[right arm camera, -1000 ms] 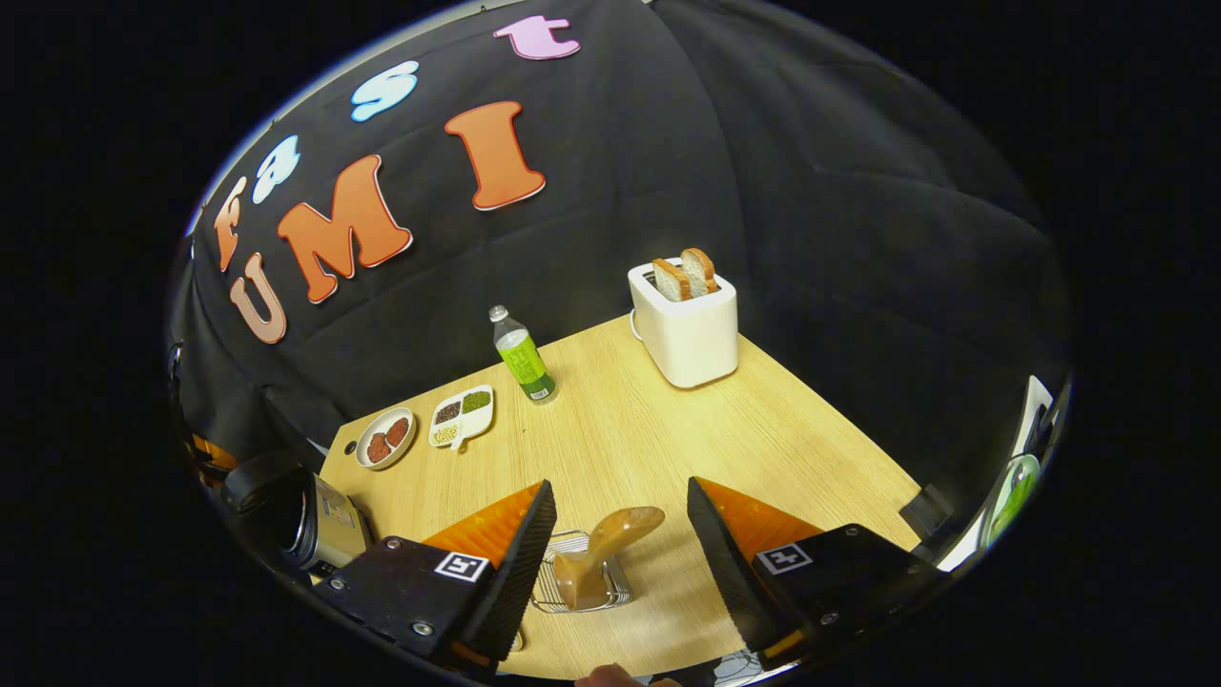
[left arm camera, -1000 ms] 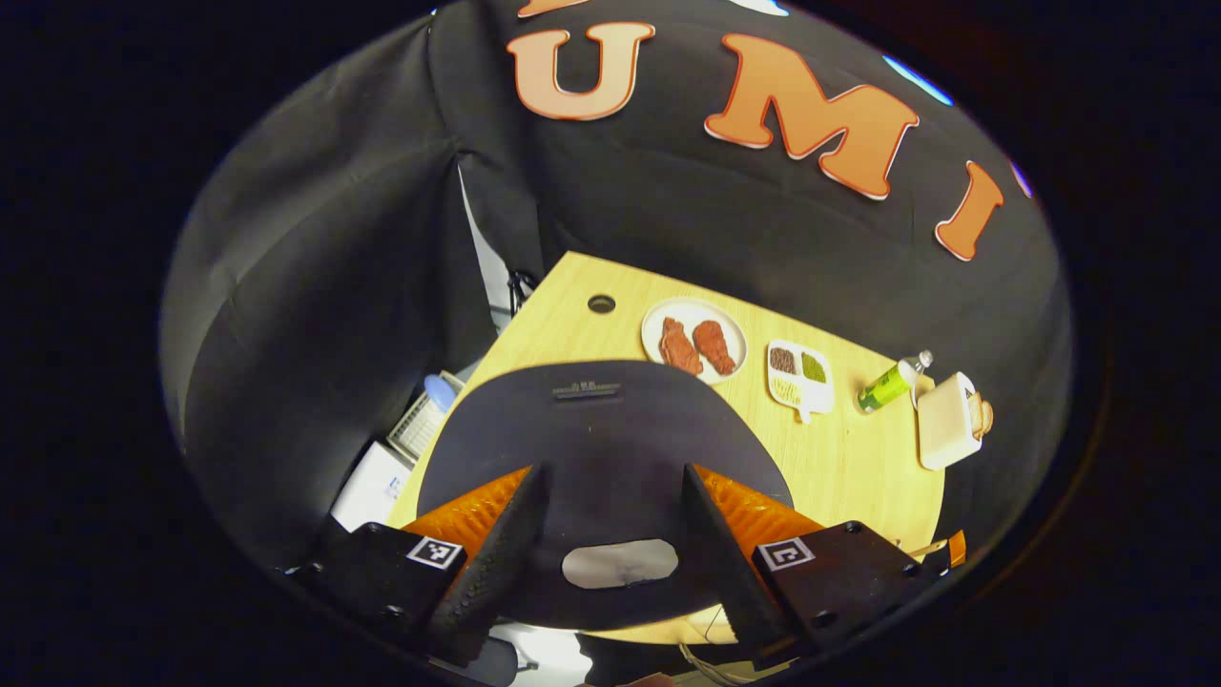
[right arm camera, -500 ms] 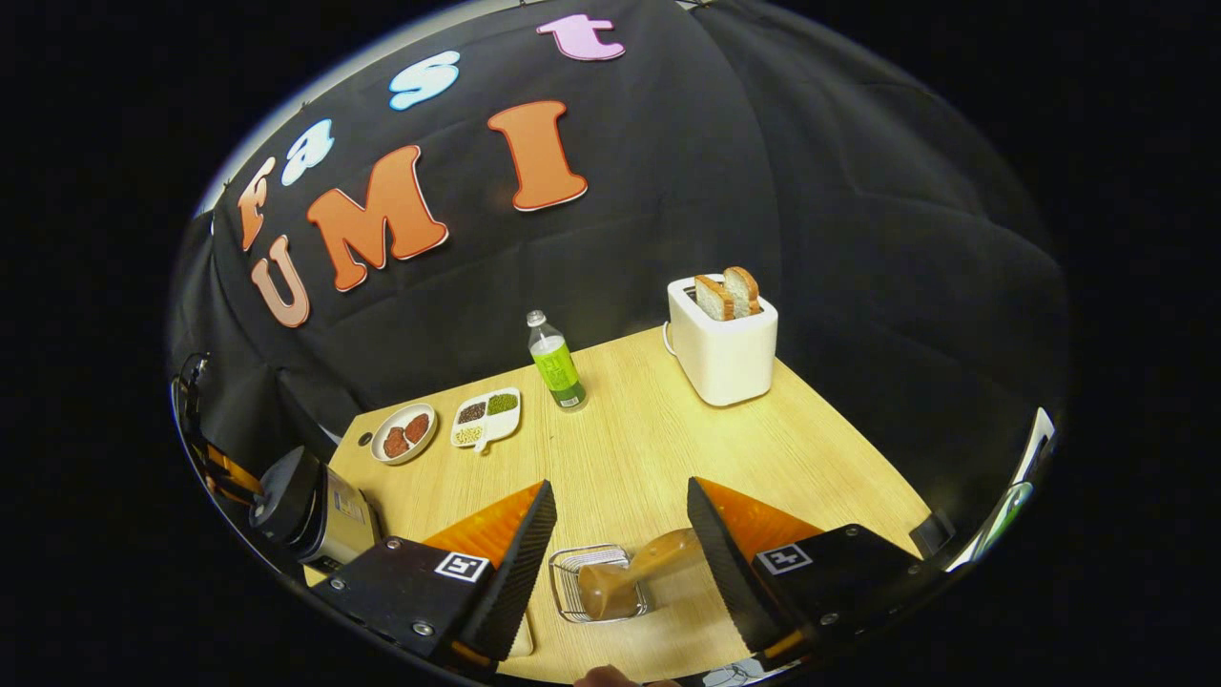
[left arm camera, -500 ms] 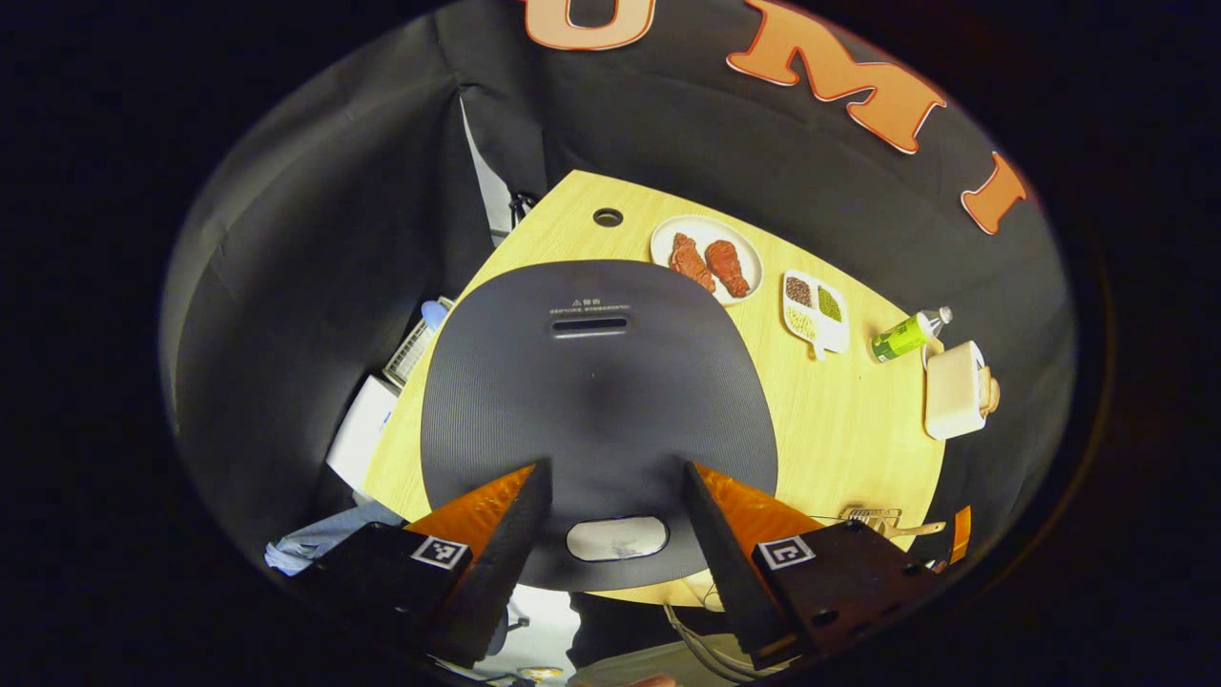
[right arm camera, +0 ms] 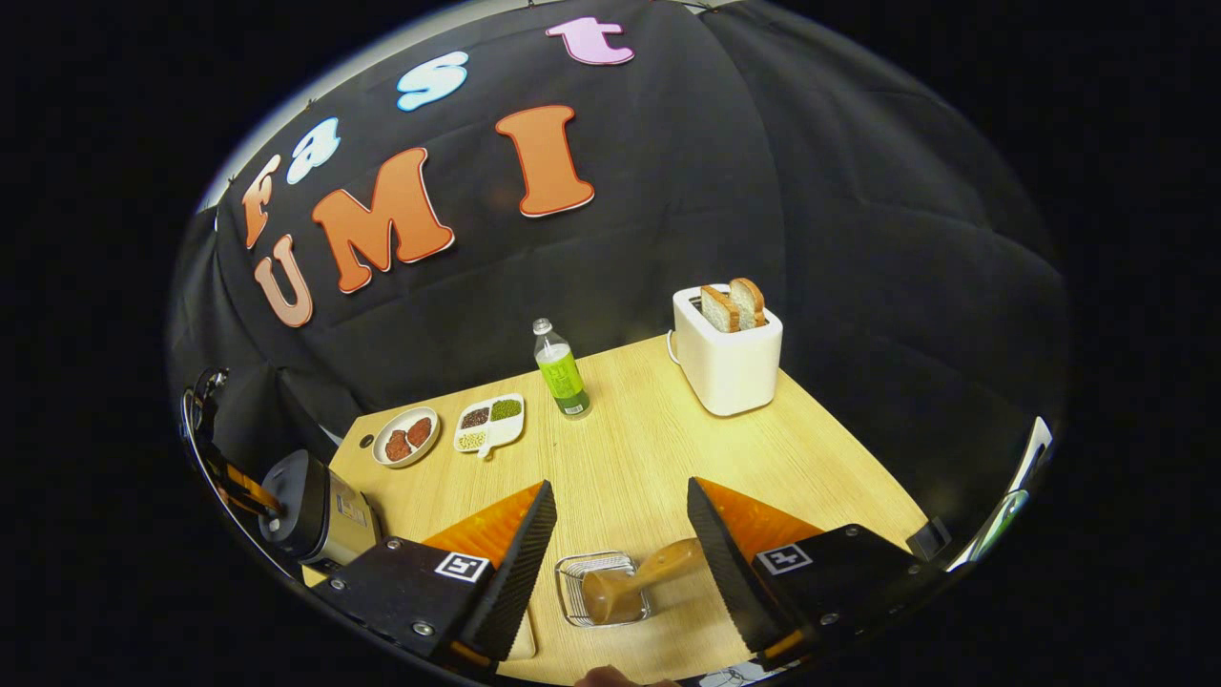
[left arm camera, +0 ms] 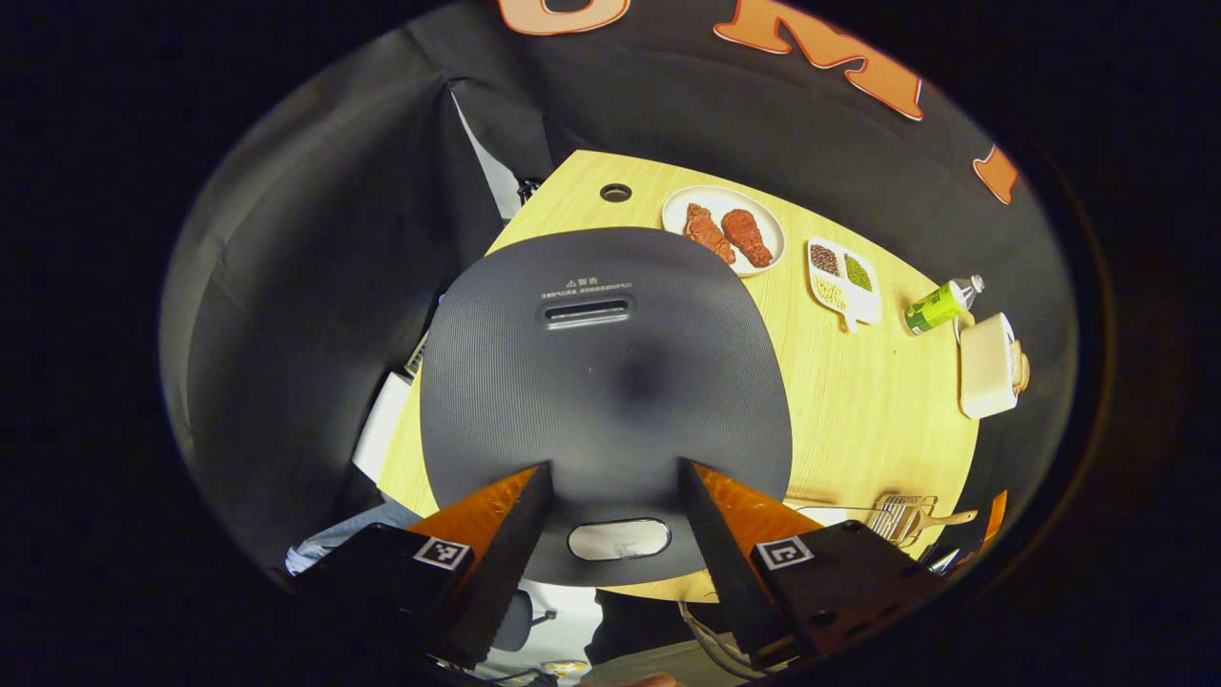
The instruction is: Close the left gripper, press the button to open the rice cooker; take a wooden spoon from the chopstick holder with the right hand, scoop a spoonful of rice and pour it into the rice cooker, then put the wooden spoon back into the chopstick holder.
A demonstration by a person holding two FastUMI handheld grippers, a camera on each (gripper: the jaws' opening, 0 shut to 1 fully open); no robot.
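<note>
The rice cooker's dark ribbed lid is down, and its pale oval button sits at the near rim. My left gripper hovers above the lid, open, its fingers on either side of the button and apart from it. In the right gripper view the cooker stands at the far left with the left gripper over it. The wire chopstick holder holds a wooden spoon that leans right. My right gripper is open just above and behind the spoon, holding nothing.
On the wooden table stand a white toaster with bread, a green bottle, a divided dish of grains and a plate of meat. The table has a round cable hole at its far corner.
The left gripper has tilted further down over the cooker, so more of the lid shows. The right gripper has eased back, and the holder sits lower between its fingers. Both stayed open.
</note>
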